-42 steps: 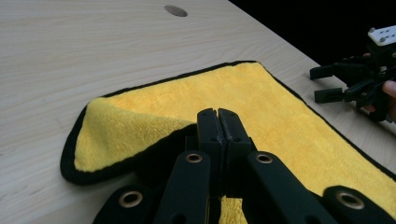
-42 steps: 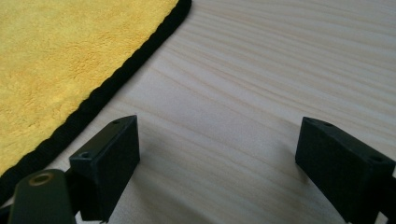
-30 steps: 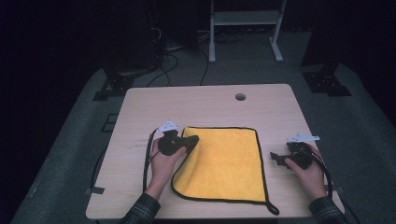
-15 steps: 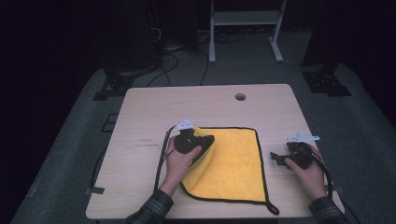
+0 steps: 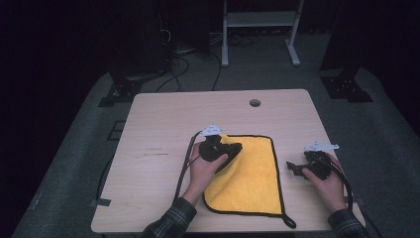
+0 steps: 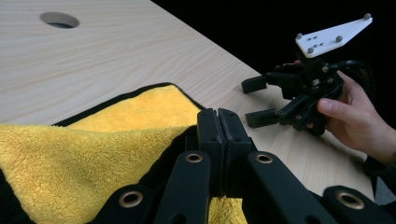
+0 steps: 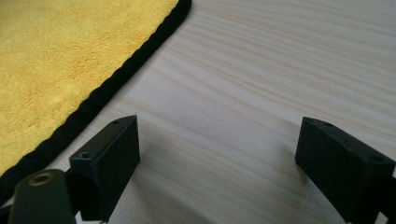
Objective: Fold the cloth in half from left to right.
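Observation:
A yellow cloth (image 5: 257, 173) with a black hem lies on the wooden table (image 5: 163, 129), its left part lifted and folded over toward the right. My left gripper (image 5: 236, 148) is above the cloth's upper middle, shut on the raised edge. In the left gripper view the jaws (image 6: 218, 114) meet with yellow pile (image 6: 93, 154) bunched beneath them. My right gripper (image 5: 291, 167) rests on bare wood just right of the cloth's hem, open with nothing between its fingers. The right gripper view (image 7: 219, 140) shows wood between the jaws and the cloth (image 7: 60, 60) at upper left.
A round cable hole (image 5: 254, 102) sits near the table's far edge. A hem loop (image 5: 288, 222) trails off the cloth's near right corner. The left gripper's cable (image 5: 185, 163) runs down the table toward the person. Stand legs and cables lie on the dark floor beyond.
My left gripper has moved to the right with the cloth's left edge, folding it over the rest. The right gripper has stayed in place.

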Motion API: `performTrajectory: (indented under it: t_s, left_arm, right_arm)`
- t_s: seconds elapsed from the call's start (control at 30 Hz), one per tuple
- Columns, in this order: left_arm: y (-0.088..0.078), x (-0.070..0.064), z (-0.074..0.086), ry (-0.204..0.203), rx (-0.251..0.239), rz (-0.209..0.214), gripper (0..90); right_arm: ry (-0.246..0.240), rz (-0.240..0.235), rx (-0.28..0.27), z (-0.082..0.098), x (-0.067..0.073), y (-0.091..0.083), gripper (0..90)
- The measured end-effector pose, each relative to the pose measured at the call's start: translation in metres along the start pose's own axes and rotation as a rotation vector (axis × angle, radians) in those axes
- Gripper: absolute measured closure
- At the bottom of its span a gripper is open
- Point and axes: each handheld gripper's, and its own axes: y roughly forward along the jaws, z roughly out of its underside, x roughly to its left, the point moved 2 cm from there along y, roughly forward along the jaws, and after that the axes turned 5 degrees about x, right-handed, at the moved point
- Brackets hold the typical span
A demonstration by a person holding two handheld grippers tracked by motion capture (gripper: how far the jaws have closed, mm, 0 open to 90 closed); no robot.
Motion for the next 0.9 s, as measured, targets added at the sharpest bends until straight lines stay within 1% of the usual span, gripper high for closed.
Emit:
performTrajectory:
  t_s: [0.23,0.4,0.5,0.63,0.77,0.8,0.9]
  left_arm:
    - [0.022,-0.012,-0.005,0.013,0.017,0.034,88.6]
    - [0.041,-0.019,-0.008,0.012,0.027,0.057,88.6]
    - [0.052,-0.024,-0.008,0.012,0.034,0.060,88.5]
    - [0.067,-0.028,-0.007,0.006,0.052,0.062,88.5]
    - [0.080,-0.031,-0.007,0.009,0.071,0.063,88.5]
    - [0.086,-0.032,-0.006,0.005,0.076,0.066,88.5]
    - [0.094,-0.034,-0.004,-0.001,0.097,0.070,88.5]
  right_arm:
    - [0.000,0.000,0.000,0.000,0.000,0.000,12.6]
    - [0.000,0.000,0.000,0.000,0.000,0.000,12.6]
    - [-0.001,0.000,0.000,0.000,0.000,0.000,12.7]
    - [-0.001,0.000,0.000,0.000,0.000,0.000,12.7]
    - [-0.002,0.000,-0.001,0.000,0.000,0.000,12.6]
    - [-0.002,0.000,-0.001,0.000,0.000,0.000,12.7]
    - [-0.002,0.000,-0.001,0.000,0.000,0.000,12.7]
